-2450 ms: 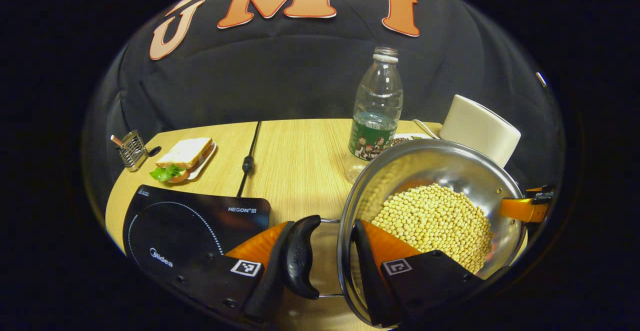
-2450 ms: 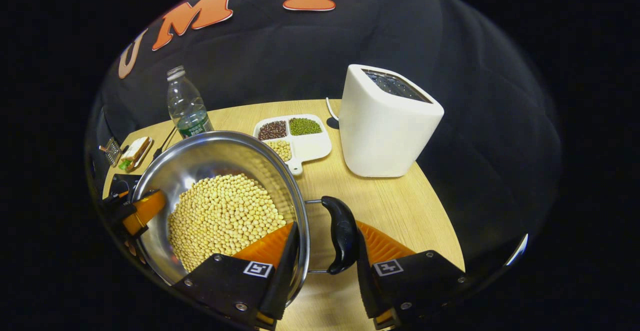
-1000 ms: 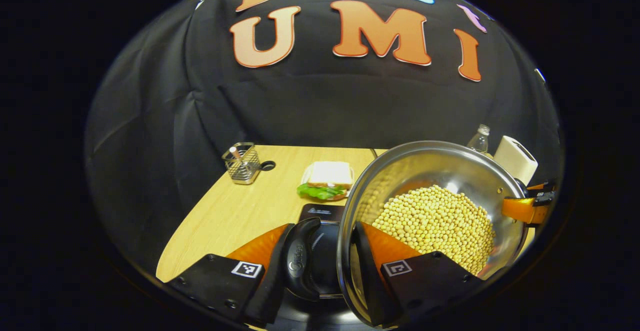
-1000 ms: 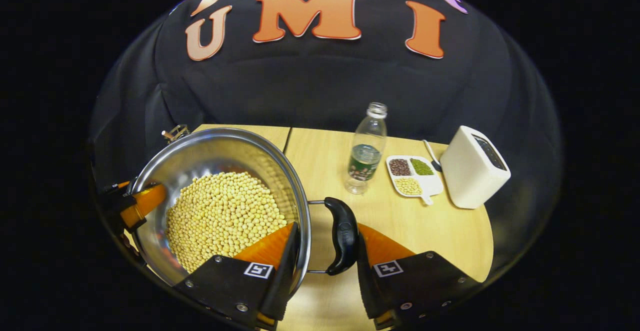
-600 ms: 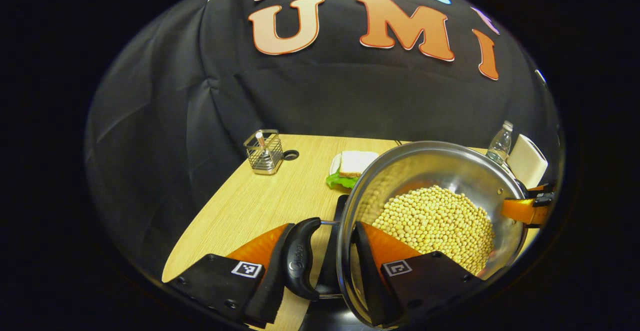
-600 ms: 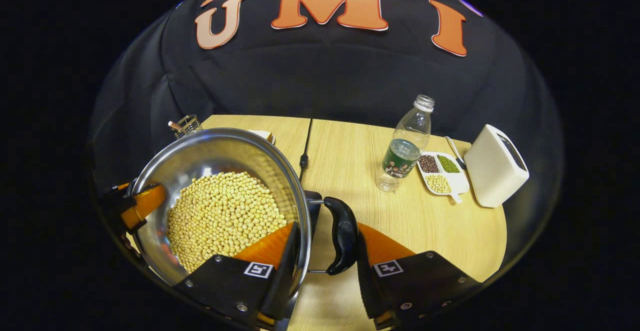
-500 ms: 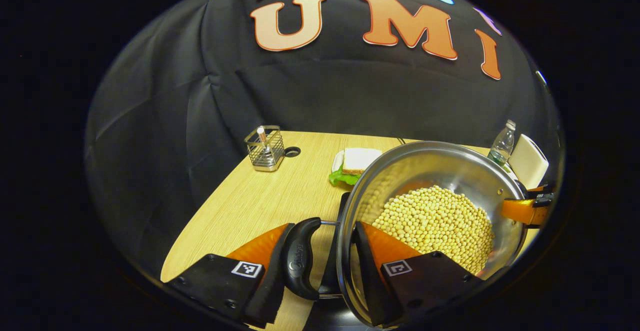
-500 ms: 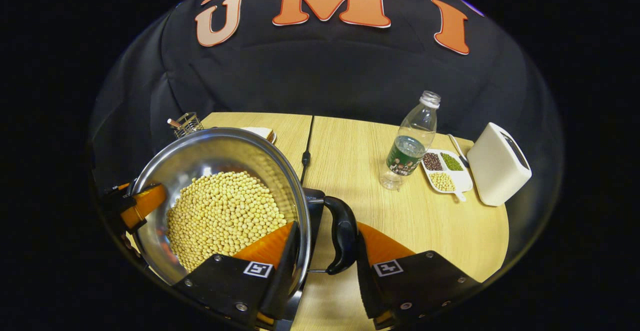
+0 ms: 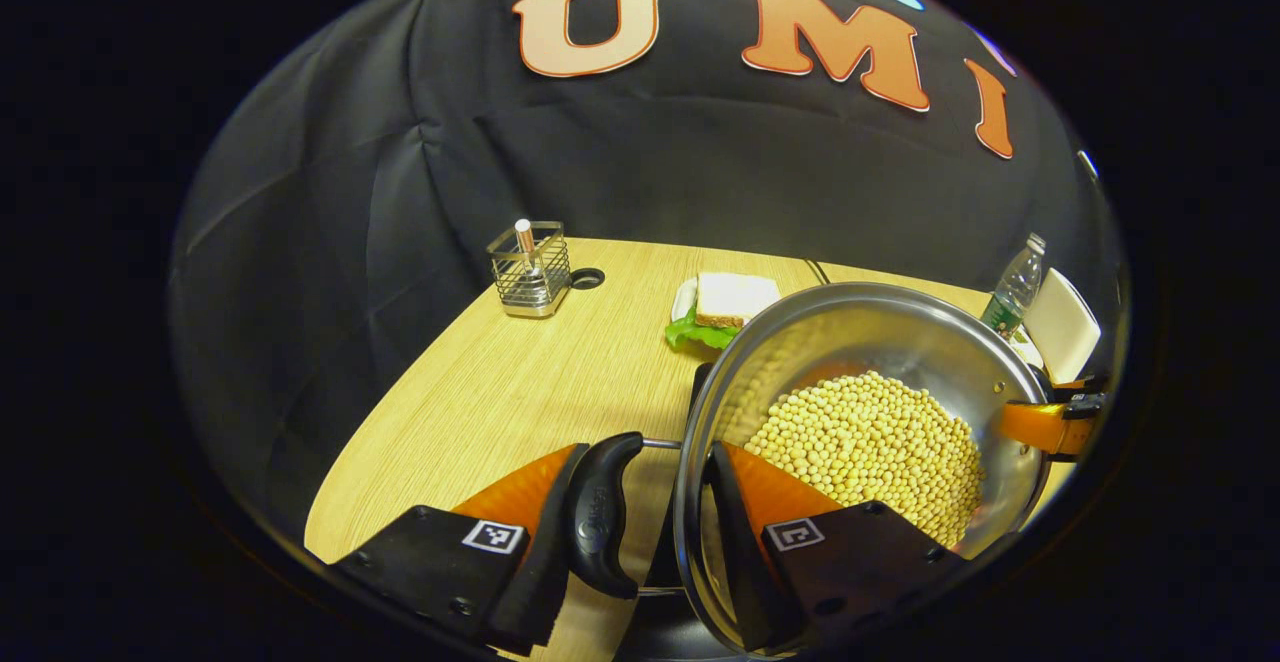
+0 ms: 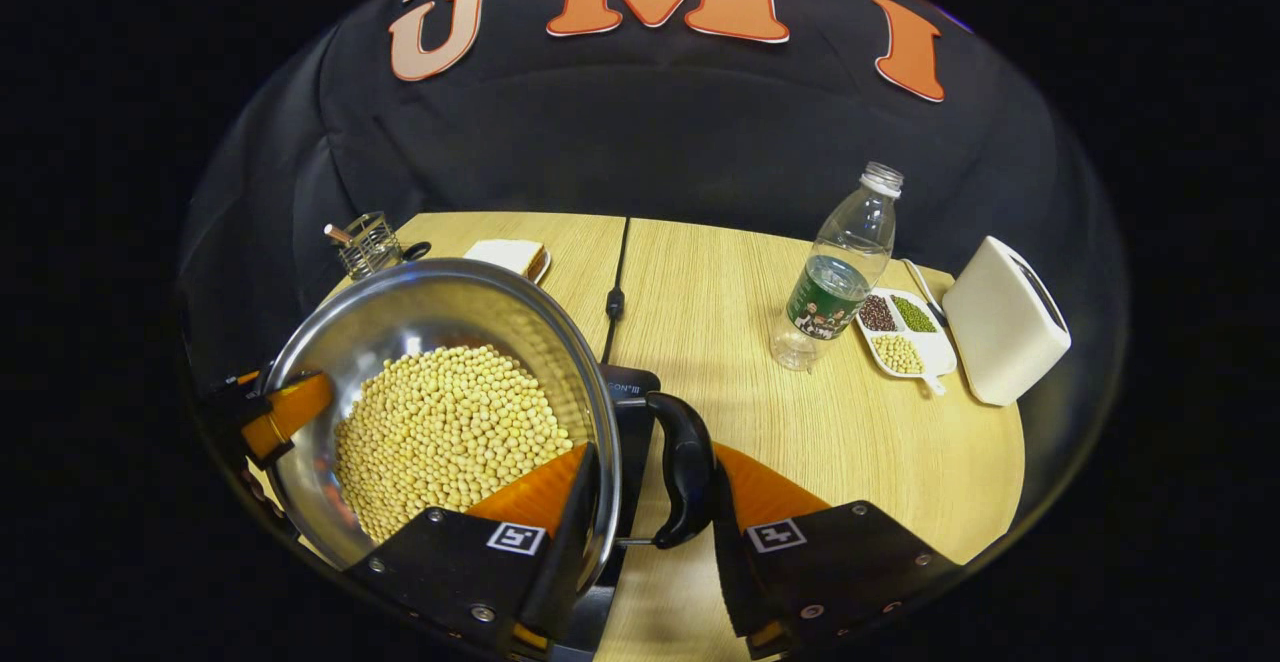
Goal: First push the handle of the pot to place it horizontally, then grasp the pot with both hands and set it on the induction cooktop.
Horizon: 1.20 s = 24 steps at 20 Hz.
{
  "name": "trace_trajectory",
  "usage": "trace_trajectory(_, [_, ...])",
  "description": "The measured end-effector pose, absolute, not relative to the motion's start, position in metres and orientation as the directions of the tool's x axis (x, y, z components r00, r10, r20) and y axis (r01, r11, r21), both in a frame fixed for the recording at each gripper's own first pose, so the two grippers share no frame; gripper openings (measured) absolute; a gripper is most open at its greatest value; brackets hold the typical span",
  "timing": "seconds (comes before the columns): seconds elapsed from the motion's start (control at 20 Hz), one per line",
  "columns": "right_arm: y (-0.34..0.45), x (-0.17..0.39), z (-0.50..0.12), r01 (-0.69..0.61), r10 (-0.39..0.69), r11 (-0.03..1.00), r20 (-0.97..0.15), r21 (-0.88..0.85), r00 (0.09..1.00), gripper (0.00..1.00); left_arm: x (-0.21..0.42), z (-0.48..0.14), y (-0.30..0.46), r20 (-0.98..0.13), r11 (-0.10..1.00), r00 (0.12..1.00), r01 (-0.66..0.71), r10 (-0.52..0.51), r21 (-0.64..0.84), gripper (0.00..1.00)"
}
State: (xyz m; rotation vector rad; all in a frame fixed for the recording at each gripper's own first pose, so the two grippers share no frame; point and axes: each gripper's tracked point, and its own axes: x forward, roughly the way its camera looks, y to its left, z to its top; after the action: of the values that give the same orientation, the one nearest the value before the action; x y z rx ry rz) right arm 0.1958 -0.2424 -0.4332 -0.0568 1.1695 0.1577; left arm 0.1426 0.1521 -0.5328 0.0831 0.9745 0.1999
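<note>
Left gripper view has the left gripper (image 9: 650,532) with jaws clamped across the pot's (image 9: 880,342) rim and one handle (image 9: 598,517); the right gripper (image 10: 645,522) grips the opposite handle (image 10: 685,482) likewise, probably to keep the beans (image 10: 445,432) level over the cooktop (image 10: 630,412). Right gripper view adds the cooktop's corner under the pot, mid-desk (image 10: 700,302), plus bottle (image 10: 835,277) and toaster (image 10: 1000,337); left gripper view adds the sandwich (image 9: 725,307) and wire basket (image 9: 530,272) toward the desk's far edge.

The pot (image 10: 440,342) hides most of the induction cooktop (image 10: 633,412) beneath it.
</note>
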Motion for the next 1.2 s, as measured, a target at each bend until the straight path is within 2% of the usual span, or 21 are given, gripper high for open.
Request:
trace_trajectory(0.1, [-0.245,0.195,-0.433,-0.150,0.091,0.988,-0.922,0.036,0.376,0.59,0.141,-0.534,0.152,-0.815,0.979,0.544,-0.127,0.201,0.157,0.70])
trace_trajectory(0.15, [-0.246,0.196,-0.433,-0.150,0.087,0.988,-0.924,0.032,0.373,0.61,0.140,-0.537,0.151,-0.819,0.980,0.538,-0.125,0.200,0.157,0.74])
trace_trajectory(0.2, [-0.248,0.196,-0.434,-0.150,0.080,0.988,-0.924,0.025,0.374,0.63,0.139,-0.540,0.150,-0.826,0.980,0.528,-0.124,0.199,0.157,0.72])
trace_trajectory(0.25, [-0.247,0.199,-0.434,-0.152,0.080,0.988,-0.925,0.024,0.372,0.65,0.137,-0.544,0.149,-0.837,0.979,0.509,-0.125,0.201,0.159,0.74])
trace_trajectory(0.3, [-0.245,0.203,-0.430,-0.160,0.088,0.987,-0.921,0.029,0.380,0.66,0.142,-0.545,0.149,-0.827,0.979,0.523,-0.116,0.205,0.169,0.80])
trace_trajectory(0.4, [-0.246,0.201,-0.418,-0.163,0.112,0.985,-0.917,0.053,0.383,0.72,0.144,-0.543,0.151,-0.823,0.971,0.515,-0.128,0.238,0.201,0.81])
trace_trajectory(0.45, [-0.248,0.202,-0.410,-0.161,0.123,0.985,-0.910,0.063,0.396,0.79,0.144,-0.541,0.153,-0.816,0.967,0.520,-0.133,0.253,0.216,0.87])
trace_trajectory(0.5, [-0.250,0.204,-0.402,-0.161,0.131,0.985,-0.899,0.069,0.418,0.82,0.145,-0.537,0.152,-0.810,0.965,0.525,-0.136,0.261,0.223,0.84])
trace_trajectory(0.55, [-0.255,0.209,-0.389,-0.164,0.131,0.984,-0.885,0.063,0.447,0.84,0.146,-0.529,0.154,-0.801,0.963,0.535,-0.138,0.268,0.230,0.90])
trace_trajectory(0.85, [-0.289,0.228,-0.287,-0.178,0.140,0.983,-0.761,0.033,0.634,0.90,0.169,-0.447,0.147,-0.674,0.953,0.675,-0.181,0.301,0.244,0.91])
trace_trajectory(0.9, [-0.295,0.229,-0.271,-0.184,0.143,0.983,-0.731,0.024,0.667,0.91,0.174,-0.430,0.142,-0.647,0.954,0.702,-0.187,0.297,0.235,0.91])
trace_trajectory(0.95, [-0.303,0.230,-0.248,-0.188,0.145,0.982,-0.699,0.015,0.700,0.92,0.177,-0.414,0.138,-0.617,0.955,0.730,-0.190,0.293,0.228,0.97])
trace_trajectory(1.0, [-0.314,0.231,-0.219,-0.192,0.150,0.981,-0.663,0.009,0.733,0.93,0.181,-0.394,0.131,-0.589,0.958,0.756,-0.195,0.284,0.212,0.99])
trace_trajectory(1.1, [-0.339,0.231,-0.162,-0.197,0.170,0.980,-0.601,0.020,0.781,0.93,0.183,-0.357,0.119,-0.532,0.967,0.808,-0.188,0.253,0.174,1.00])
trace_trajectory(1.15, [-0.349,0.232,-0.138,-0.200,0.179,0.979,-0.567,0.025,0.804,0.94,0.183,-0.335,0.112,-0.497,0.971,0.835,-0.182,0.236,0.156,0.96])
trace_trajectory(1.2, [-0.361,0.231,-0.111,-0.199,0.180,0.980,-0.532,0.021,0.827,0.94,0.181,-0.314,0.104,-0.456,0.974,0.862,-0.177,0.223,0.142,1.00])
